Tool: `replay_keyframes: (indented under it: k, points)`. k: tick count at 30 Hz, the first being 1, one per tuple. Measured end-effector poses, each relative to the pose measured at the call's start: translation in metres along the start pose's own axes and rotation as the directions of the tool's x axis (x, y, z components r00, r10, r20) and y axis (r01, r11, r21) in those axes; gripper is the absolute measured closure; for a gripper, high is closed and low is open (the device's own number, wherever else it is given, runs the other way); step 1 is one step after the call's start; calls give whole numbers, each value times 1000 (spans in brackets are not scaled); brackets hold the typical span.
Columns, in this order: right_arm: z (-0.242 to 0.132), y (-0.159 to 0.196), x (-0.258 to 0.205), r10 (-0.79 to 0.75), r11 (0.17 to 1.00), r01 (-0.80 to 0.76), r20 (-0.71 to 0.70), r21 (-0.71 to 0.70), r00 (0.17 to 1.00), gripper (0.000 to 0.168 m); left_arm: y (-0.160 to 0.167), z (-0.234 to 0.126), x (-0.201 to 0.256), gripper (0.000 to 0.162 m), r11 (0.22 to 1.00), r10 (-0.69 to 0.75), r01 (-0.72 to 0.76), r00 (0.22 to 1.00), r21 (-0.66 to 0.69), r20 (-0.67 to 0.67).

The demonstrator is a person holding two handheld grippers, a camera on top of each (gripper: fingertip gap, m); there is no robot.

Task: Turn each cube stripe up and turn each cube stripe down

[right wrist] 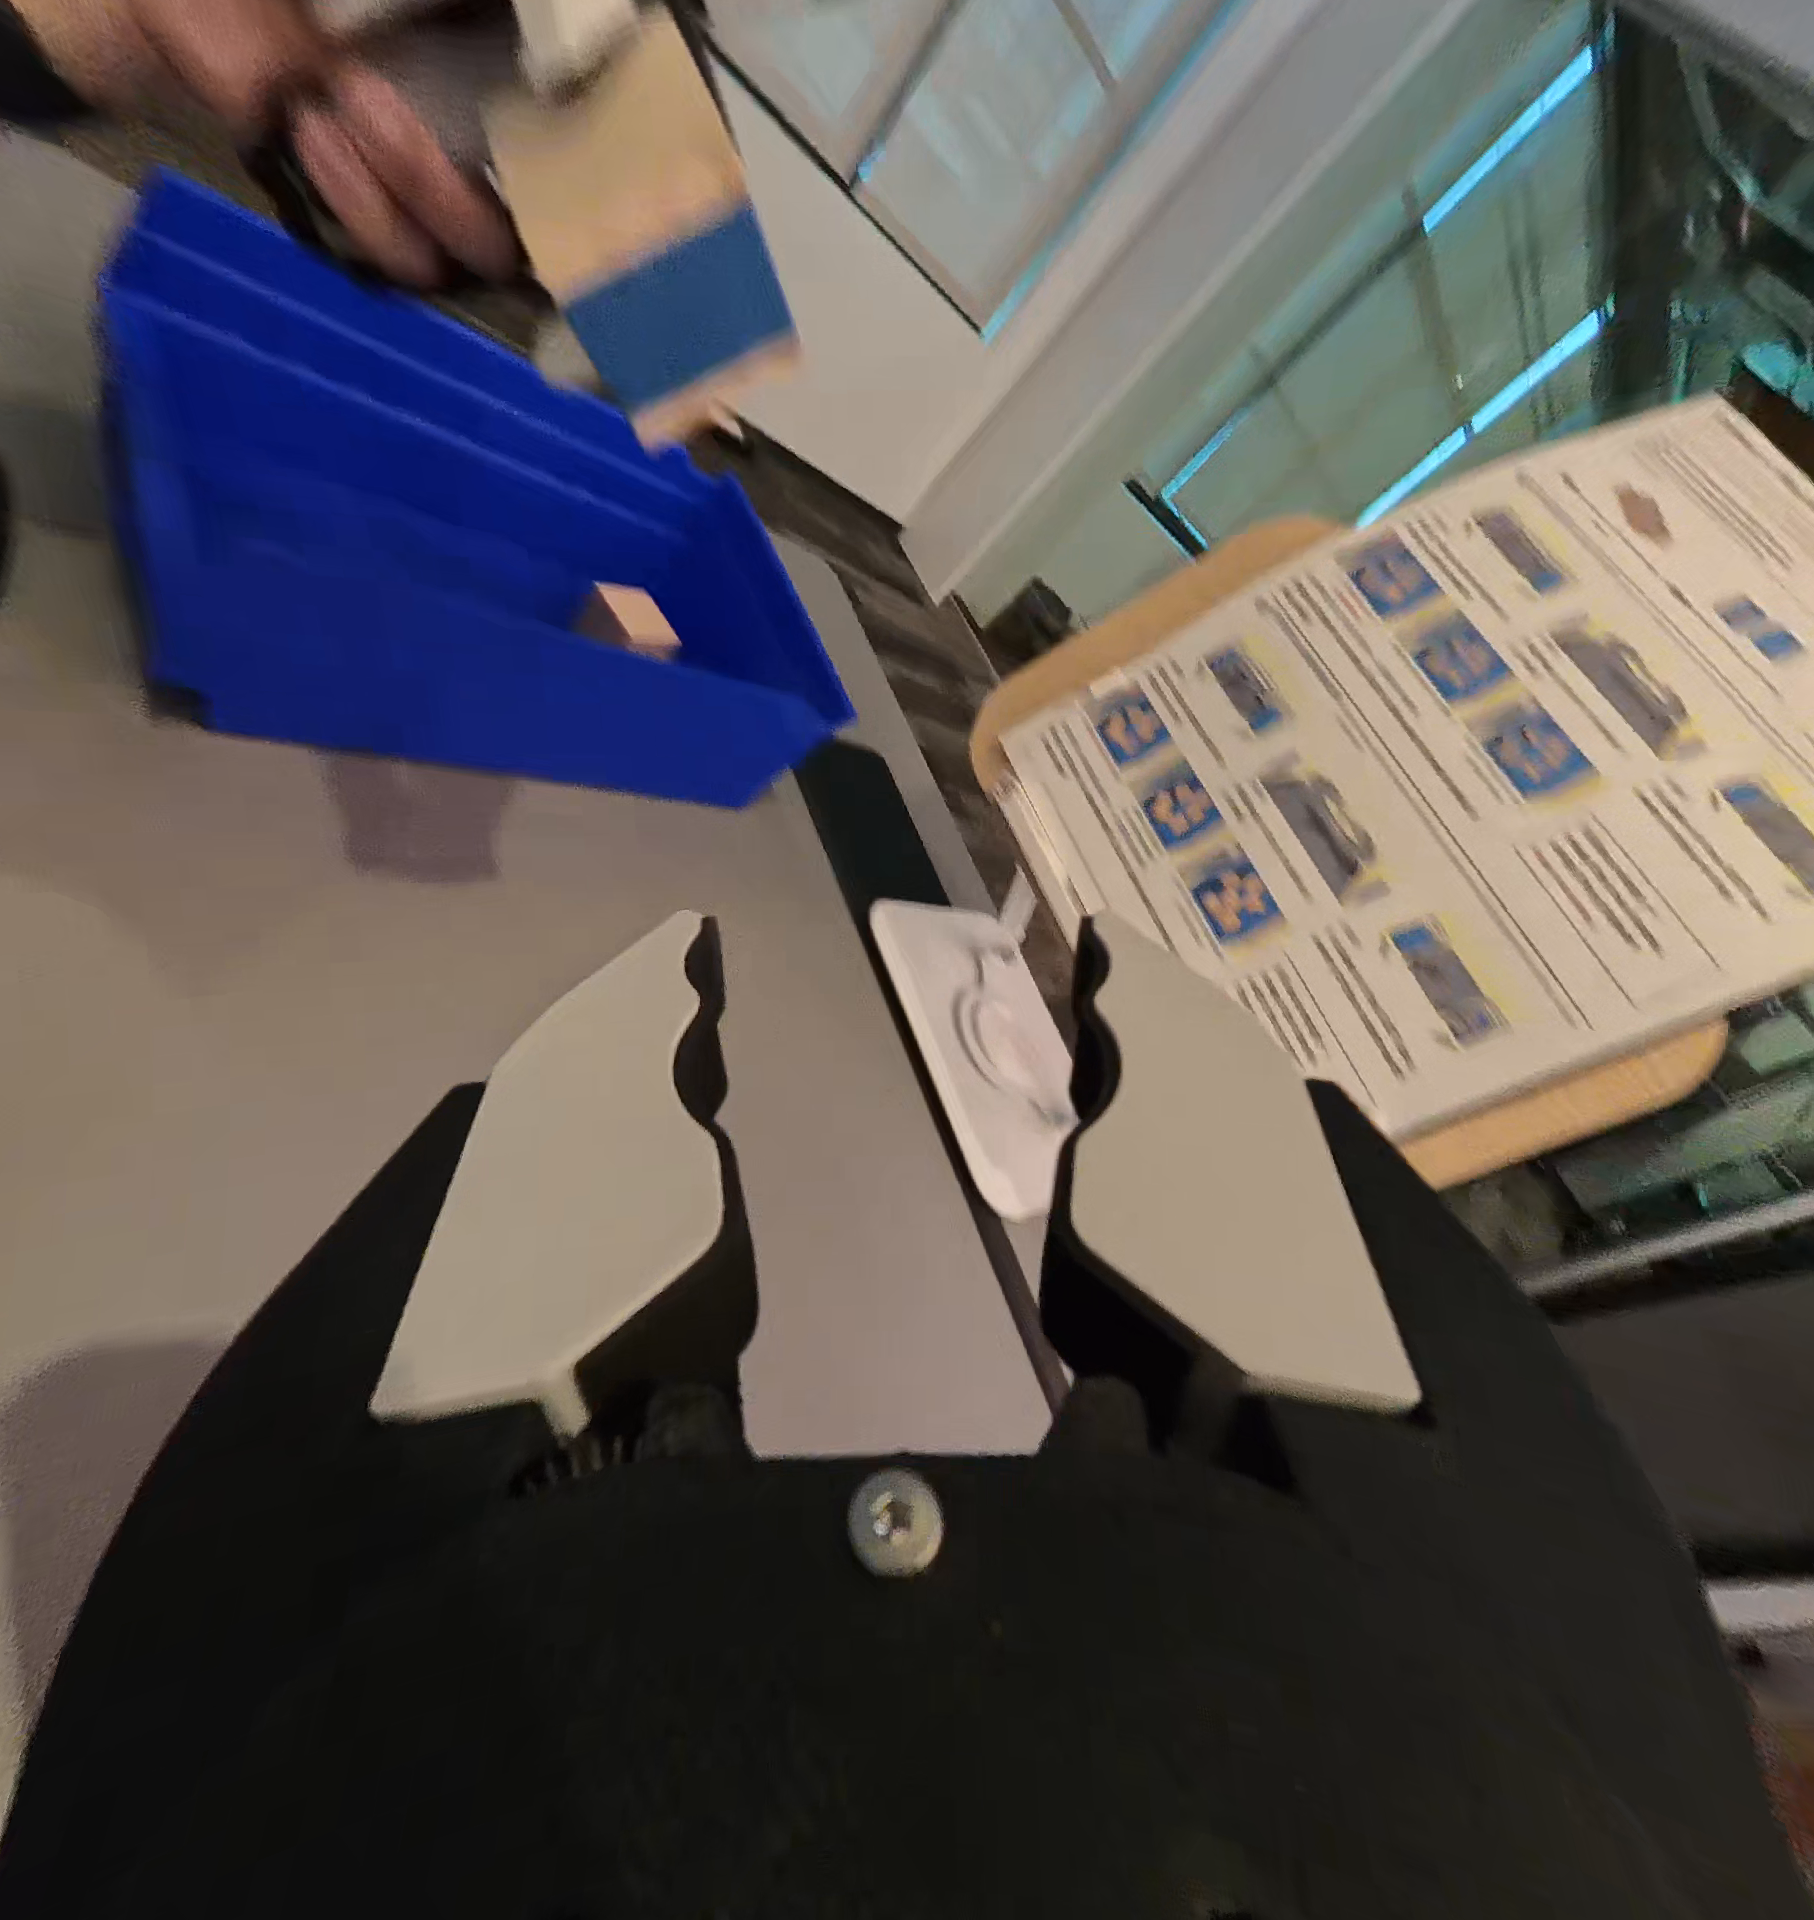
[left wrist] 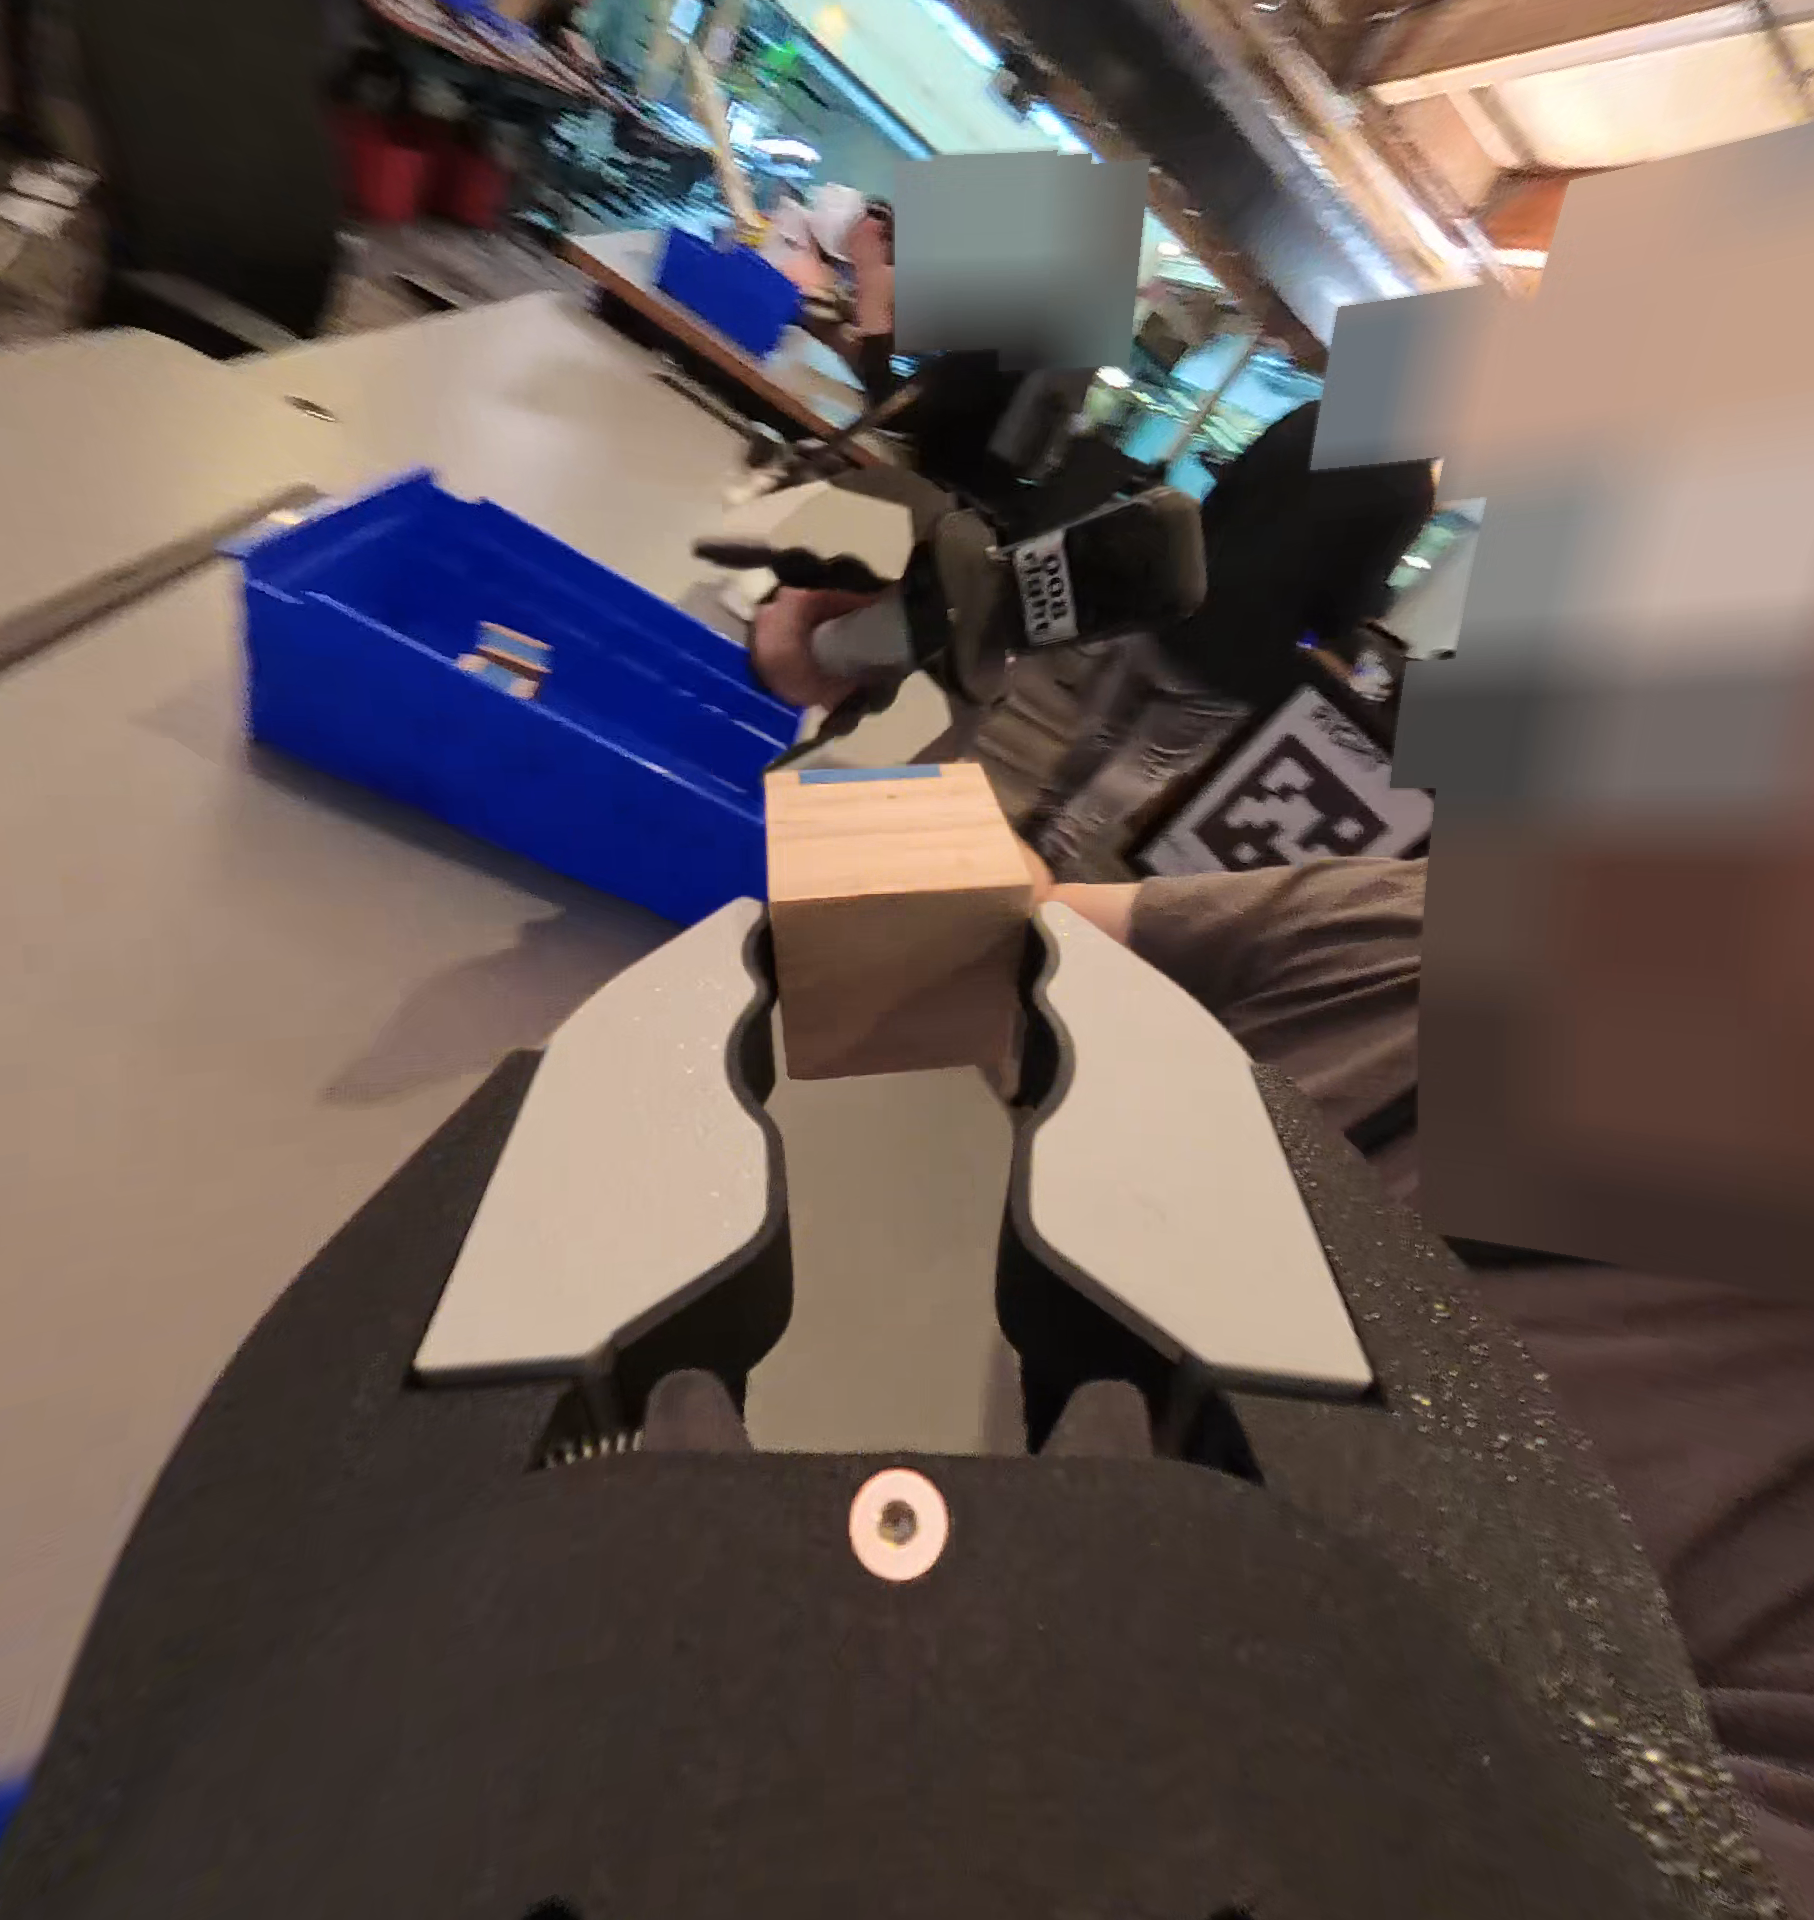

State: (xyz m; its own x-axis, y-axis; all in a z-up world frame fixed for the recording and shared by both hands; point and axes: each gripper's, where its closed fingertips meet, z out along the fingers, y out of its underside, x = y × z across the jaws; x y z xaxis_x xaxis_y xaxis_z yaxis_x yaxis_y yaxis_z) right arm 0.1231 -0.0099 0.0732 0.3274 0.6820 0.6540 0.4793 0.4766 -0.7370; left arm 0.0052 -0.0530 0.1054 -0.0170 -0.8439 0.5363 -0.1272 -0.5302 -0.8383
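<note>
Smooth grey desk (left wrist: 155,935) carries a ribbed blue plastic bin (left wrist: 487,686); left tool (left wrist: 895,971) clamps a blue-striped square wooden cube (left wrist: 892,914), right tool (right wrist: 898,997) apart, empty.

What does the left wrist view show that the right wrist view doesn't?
Only the left wrist view shows the left gripper shut on a wooden cube, plain faces toward the camera and blue stripe on its far side, and the right gripper farther off. Only the right wrist view shows the right gripper's open, empty fingers up close, a printed sheet, a white pad, and the held cube's stripe face-on. Both show the blue bin with a second cube inside, on the grey table.
</note>
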Motion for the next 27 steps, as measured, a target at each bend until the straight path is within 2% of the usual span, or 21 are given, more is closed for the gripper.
replay_keyframes:
  k: [4, 7, 11, 14, 16, 21, 23, 25, 26, 27]
  points:
    - [13, -31, -21, -22, 995, 22, 4, 94, 1000, 96, 9, 36, 3, 118, 998, -61, 56, 989, -43, -133]
    - [15, -43, -36, -12, 992, 4, 57, 129, 998, 94, 9, 49, 3, 118, 995, -104, 101, 977, -25, -187]
    - [15, -56, -49, -68, 984, 56, 63, 172, 996, 96, 16, 62, 12, 118, 985, -169, 154, 940, -73, -296]
    - [17, -60, -57, -79, 980, 62, 83, 188, 993, 106, 24, 70, 12, 118, 985, -159, 132, 945, -112, -285]
    - [18, -60, -62, -91, 979, 71, 101, 192, 991, 122, 29, 74, 12, 118, 982, -159, 124, 948, -141, -277]
    - [10, -63, -63, -66, 984, 35, 172, 174, 983, 123, 32, 67, 13, 119, 981, -131, 87, 956, -173, -262]
    - [-1, -49, -46, -57, 996, 44, 175, 75, 983, 123, 24, 55, 9, 121, 988, -88, 59, 974, -141, -209]
    - [-22, -5, -7, 23, 983, -2, 112, -185, 993, 123, 16, 38, 0, 122, 994, -22, 11, 995, -109, -97]
    - [-40, 30, 12, 125, 931, -97, 59, -351, 990, 123, 12, 28, -4, 122, 996, 17, -19, 999, -93, -31]
    - [-62, 71, 28, 240, 829, -220, -28, -513, 970, 123, 7, 17, -8, 122, 996, 55, -52, 998, -75, 38]
